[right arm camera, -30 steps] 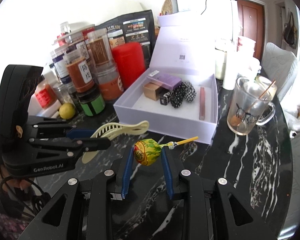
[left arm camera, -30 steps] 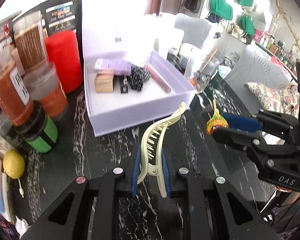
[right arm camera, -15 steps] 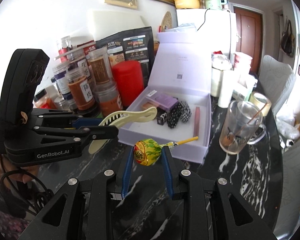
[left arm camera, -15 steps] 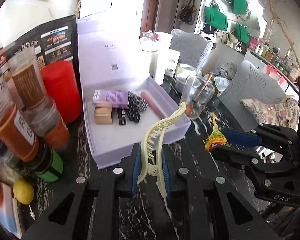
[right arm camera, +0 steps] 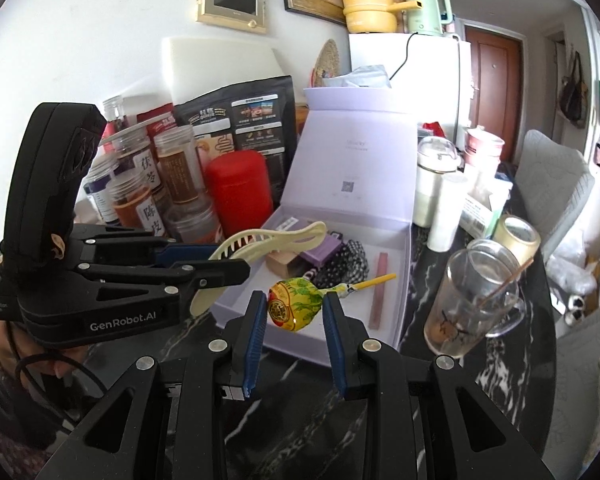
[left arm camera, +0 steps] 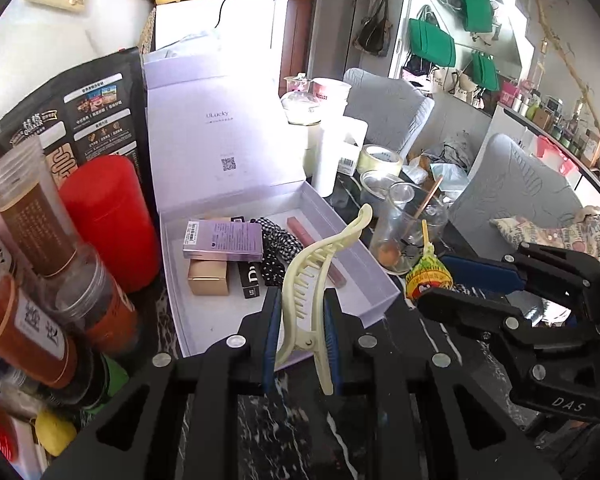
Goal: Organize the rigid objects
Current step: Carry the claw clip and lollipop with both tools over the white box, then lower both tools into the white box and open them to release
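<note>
My left gripper (left arm camera: 302,312) is shut on a cream hair claw clip (left arm camera: 316,268), held in the air at the near edge of an open lilac box (left arm camera: 204,320). My right gripper (right arm camera: 294,308) is shut on a yellow-green wrapped lollipop (right arm camera: 296,308), its stick pointing right over the same lilac box (right arm camera: 404,272). Inside the box lie a purple carton (left arm camera: 224,240), a gold carton (left arm camera: 208,282), a black-and-white checked scrunchie (left arm camera: 278,254) and a pink tube (left arm camera: 316,256). Each gripper shows in the other's view: the right gripper (left arm camera: 440,280) beside the box, the left gripper (right arm camera: 236,264) with the clip (right arm camera: 268,242).
Jars of dried goods (left arm camera: 32,280), a red canister (left arm camera: 108,220) and a black pouch (left arm camera: 80,120) crowd the box's left. A glass mug with a stick (right arm camera: 472,304), a tape roll (right arm camera: 516,236) and white containers (right arm camera: 444,212) stand to its right on the black marble table (right arm camera: 300,400).
Both grippers have risen and drawn back from the box, each keeping its grip, so more of the upright lid and the room behind shows now.
</note>
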The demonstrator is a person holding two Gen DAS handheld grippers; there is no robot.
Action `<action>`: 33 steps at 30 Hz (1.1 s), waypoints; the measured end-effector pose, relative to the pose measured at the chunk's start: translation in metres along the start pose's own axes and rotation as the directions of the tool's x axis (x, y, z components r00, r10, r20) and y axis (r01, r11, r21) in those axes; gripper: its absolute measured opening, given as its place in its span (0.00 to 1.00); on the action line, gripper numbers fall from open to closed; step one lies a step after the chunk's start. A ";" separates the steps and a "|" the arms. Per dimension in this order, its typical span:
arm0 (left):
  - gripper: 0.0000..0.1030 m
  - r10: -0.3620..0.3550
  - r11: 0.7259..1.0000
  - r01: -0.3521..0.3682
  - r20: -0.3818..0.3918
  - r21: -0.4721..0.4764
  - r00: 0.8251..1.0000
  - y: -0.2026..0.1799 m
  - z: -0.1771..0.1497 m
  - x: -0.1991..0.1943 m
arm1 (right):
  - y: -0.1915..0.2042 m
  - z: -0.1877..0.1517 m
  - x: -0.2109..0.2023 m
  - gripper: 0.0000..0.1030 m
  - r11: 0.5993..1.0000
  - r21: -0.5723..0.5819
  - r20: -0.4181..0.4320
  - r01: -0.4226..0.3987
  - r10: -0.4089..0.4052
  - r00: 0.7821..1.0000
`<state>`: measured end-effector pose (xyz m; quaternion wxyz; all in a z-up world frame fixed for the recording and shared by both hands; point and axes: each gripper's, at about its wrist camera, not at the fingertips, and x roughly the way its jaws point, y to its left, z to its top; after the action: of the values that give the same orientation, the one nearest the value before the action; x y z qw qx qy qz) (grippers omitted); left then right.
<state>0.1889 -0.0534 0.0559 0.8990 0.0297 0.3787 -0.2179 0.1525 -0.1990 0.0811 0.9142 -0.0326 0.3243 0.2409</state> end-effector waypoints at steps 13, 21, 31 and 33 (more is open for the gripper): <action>0.20 0.015 1.000 -0.015 -0.066 0.001 0.998 0.018 0.012 0.052 | -0.022 0.012 0.059 0.28 1.000 0.009 -0.051 -0.007 0.008 0.999; 0.20 0.030 1.000 -0.029 -0.102 0.011 0.994 0.026 0.014 0.081 | -0.033 0.011 0.090 0.28 1.000 0.014 -0.093 0.003 -0.002 0.996; 0.20 0.050 0.999 -0.048 -0.124 0.021 0.991 0.030 0.014 0.095 | -0.037 0.009 0.104 0.28 1.000 0.006 -0.117 0.025 -0.024 0.993; 0.20 0.055 0.998 -0.052 -0.125 0.026 0.991 0.030 0.015 0.096 | -0.037 0.009 0.105 0.28 1.000 0.003 -0.119 0.031 -0.031 0.992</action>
<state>0.2703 -0.0653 -0.0029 0.8786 0.0637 0.4310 -0.1959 0.2459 -0.1856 0.0205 0.8970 -0.0496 0.3781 0.2236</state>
